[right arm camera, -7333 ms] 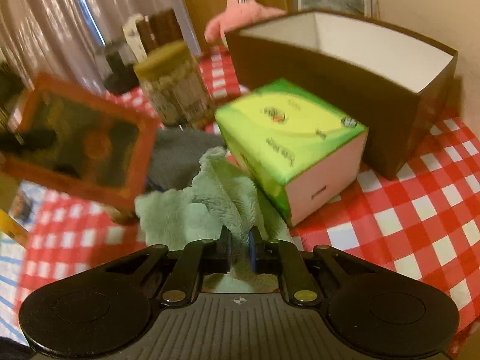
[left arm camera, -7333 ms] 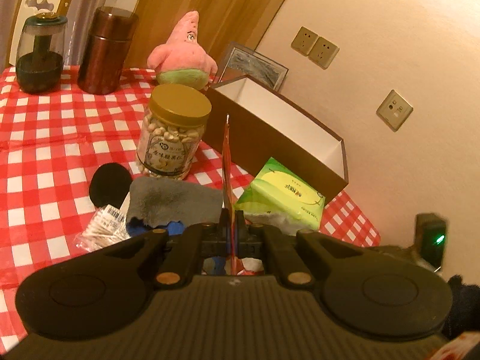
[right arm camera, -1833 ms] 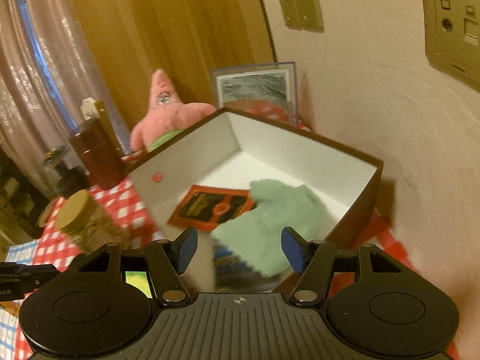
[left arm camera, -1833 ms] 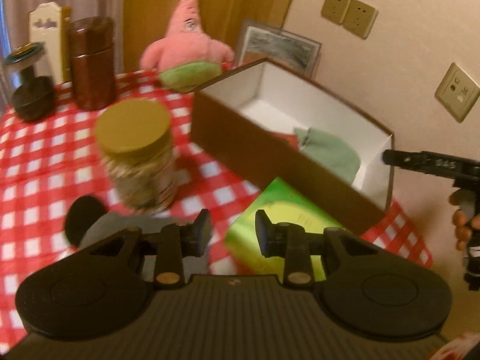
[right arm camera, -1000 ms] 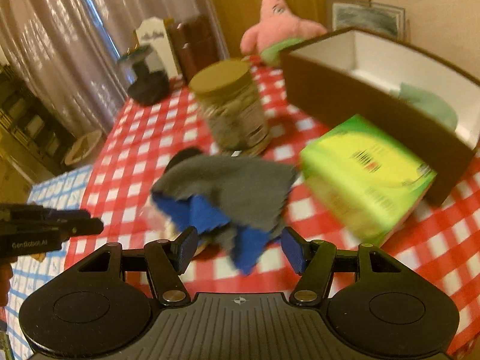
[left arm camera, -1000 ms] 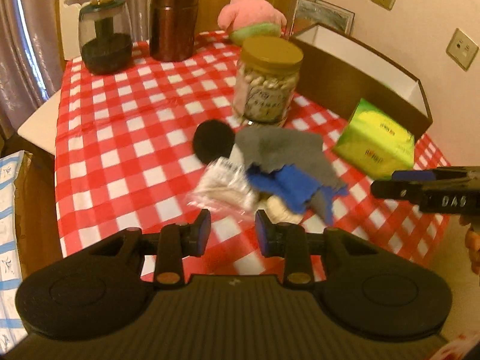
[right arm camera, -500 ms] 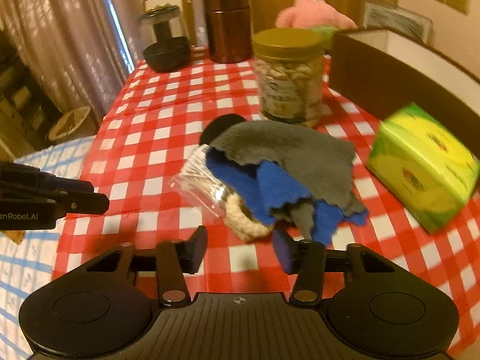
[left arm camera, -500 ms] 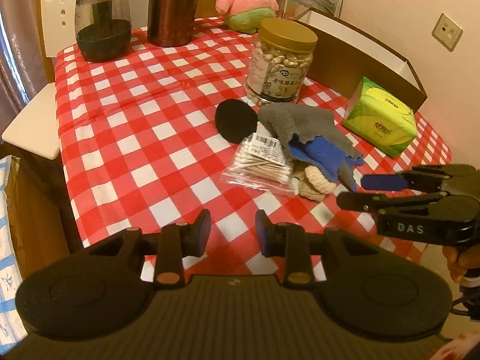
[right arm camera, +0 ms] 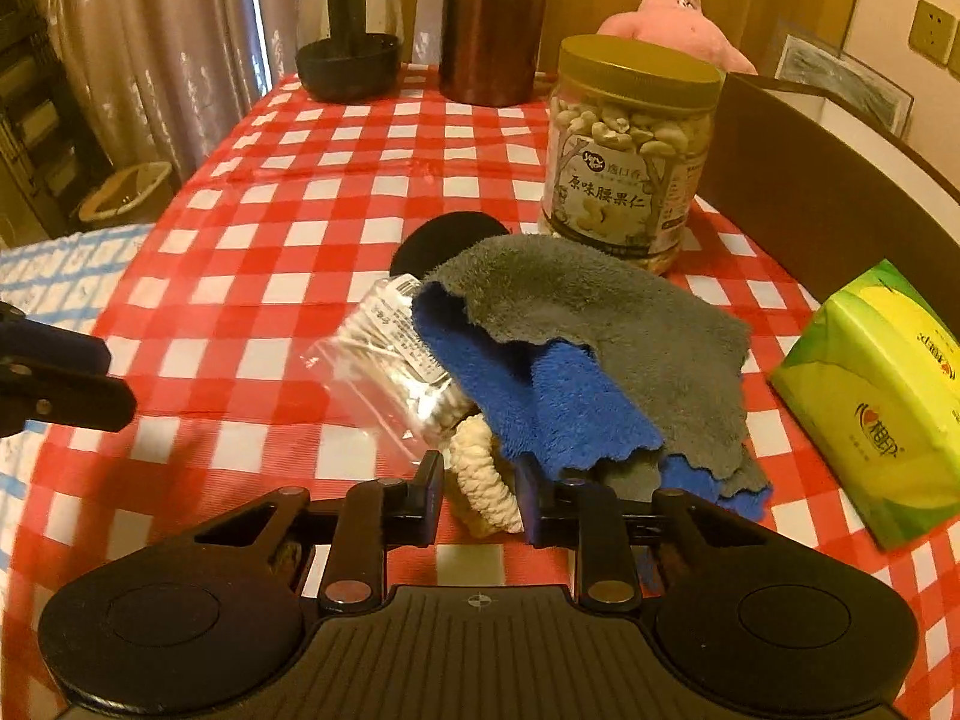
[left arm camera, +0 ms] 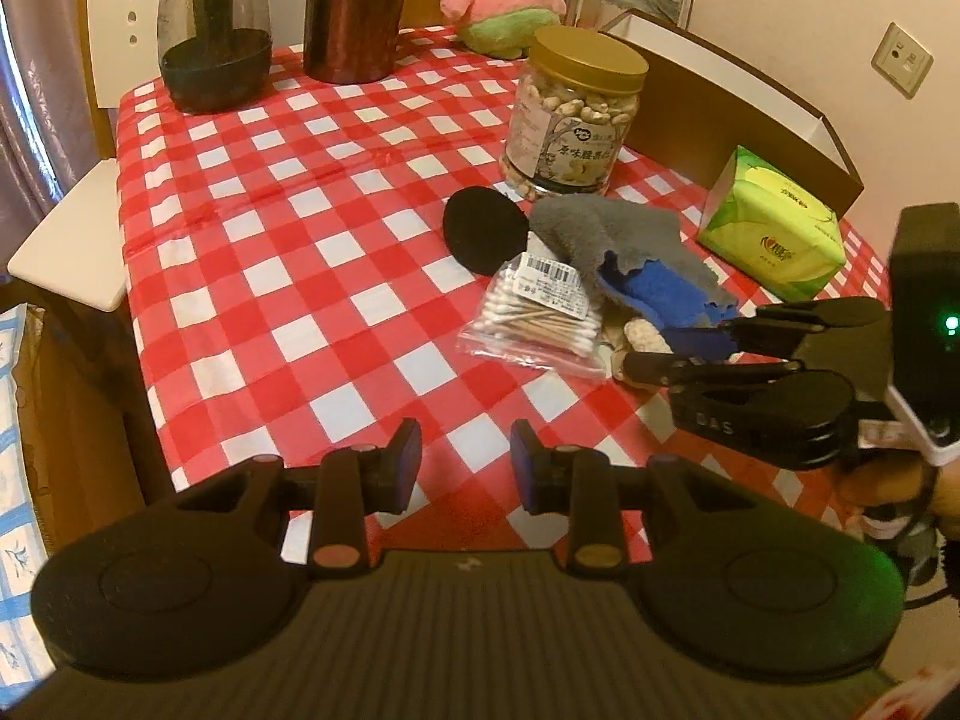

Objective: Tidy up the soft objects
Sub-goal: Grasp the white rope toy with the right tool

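Two handheld grippers work over a surface spread with a red-and-white checked cloth (left arm camera: 288, 228). Against the wall stands a long brown cardboard box with a white inside (left arm camera: 738, 114), and just in front of its near end lies a green-and-yellow tissue pack (left arm camera: 774, 234). A clear plastic jar of cashews with a gold lid (right arm camera: 630, 150) stands beside the box, just behind the heap of soft things. In that heap a grey fleece cloth (right arm camera: 600, 312) drapes over a blue fleece cloth (right arm camera: 540, 402); a clear bag of cotton swabs (left arm camera: 534, 318) lies against their left edge, next to a flat black round pad (left arm camera: 483, 228). A cream knitted scrunchie (right arm camera: 480, 474) pokes out from under the blue cloth at the heap's near edge. The right gripper (right arm camera: 480, 498) has just been closing, its jaws narrowed around the scrunchie, though whether the pads press it cannot be told. The left gripper (left arm camera: 465, 462) hovers over bare cloth, jaws parted and holding nothing.
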`<action>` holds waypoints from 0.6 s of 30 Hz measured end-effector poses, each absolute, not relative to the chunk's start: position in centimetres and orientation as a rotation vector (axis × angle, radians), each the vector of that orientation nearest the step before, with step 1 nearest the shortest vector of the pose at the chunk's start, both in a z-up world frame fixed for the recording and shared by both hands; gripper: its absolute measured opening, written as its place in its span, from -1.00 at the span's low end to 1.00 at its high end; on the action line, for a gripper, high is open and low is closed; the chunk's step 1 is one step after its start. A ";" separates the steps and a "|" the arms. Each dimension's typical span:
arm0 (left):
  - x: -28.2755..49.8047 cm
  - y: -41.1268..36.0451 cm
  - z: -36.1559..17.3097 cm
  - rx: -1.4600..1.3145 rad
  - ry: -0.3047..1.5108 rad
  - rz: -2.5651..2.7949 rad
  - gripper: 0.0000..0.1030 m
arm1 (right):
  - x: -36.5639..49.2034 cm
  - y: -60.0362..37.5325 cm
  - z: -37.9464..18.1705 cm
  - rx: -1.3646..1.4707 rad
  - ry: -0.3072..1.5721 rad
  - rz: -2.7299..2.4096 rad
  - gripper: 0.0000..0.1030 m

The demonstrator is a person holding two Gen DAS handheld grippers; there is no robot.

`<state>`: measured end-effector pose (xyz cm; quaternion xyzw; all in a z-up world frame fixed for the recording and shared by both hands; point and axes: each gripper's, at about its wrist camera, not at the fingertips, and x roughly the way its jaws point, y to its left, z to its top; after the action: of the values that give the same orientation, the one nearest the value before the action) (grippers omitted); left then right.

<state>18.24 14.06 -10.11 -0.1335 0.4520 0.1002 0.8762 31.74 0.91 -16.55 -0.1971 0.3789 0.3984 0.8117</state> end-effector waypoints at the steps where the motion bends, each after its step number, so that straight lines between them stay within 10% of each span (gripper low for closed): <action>1: 18.3 13.9 -10.1 -0.278 0.940 0.210 -0.45 | 31.8 0.8 -16.6 -0.424 0.803 0.855 -0.52; 18: 19.2 8.8 -10.0 -0.255 0.909 0.281 -0.06 | 34.8 -7.7 -13.4 -0.070 0.856 0.875 -0.76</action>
<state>19.23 8.78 -9.97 -0.1225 0.4363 0.1349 0.8812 34.84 -7.71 -13.43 -0.0327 0.4018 0.4108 0.8178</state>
